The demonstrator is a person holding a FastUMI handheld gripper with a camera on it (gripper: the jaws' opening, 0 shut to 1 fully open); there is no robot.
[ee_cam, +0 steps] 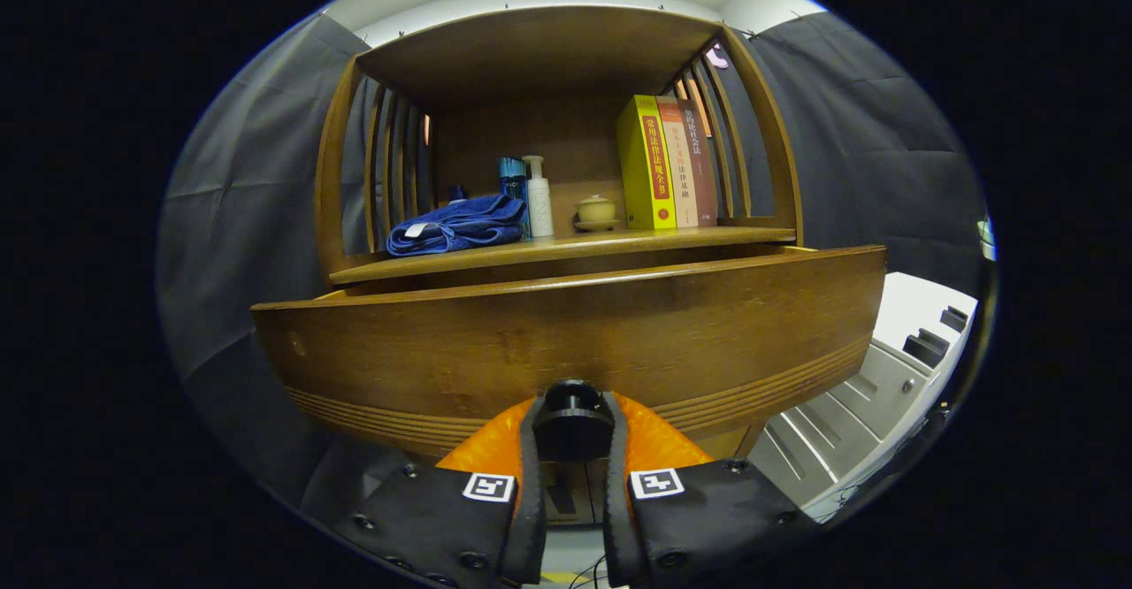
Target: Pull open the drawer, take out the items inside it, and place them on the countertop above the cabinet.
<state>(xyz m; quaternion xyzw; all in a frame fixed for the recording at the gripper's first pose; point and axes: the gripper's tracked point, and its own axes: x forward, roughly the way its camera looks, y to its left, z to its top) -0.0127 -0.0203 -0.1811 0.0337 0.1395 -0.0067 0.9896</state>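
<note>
Gripper point(573, 434) fingers clamp the black knob point(573, 421) at the bottom-middle of the drawer point(566, 341) front. Drawer is pulled partway out below the countertop point(566, 248). Solid wood, likely heavy and stiff; small round knob could slip, so pull straight. Contents hidden.

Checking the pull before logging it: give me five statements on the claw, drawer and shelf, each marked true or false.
1. The claw is shut on the drawer's black knob. True.
2. The drawer is fully closed. False: its front stands out from the cabinet, with a gap behind its top edge.
3. A blue towel lies on the countertop. True.
4. The books lie flat in a stack. False: they stand upright.
5. The white bottle stands right of the books. False: it stands left, beside the towel.
</note>
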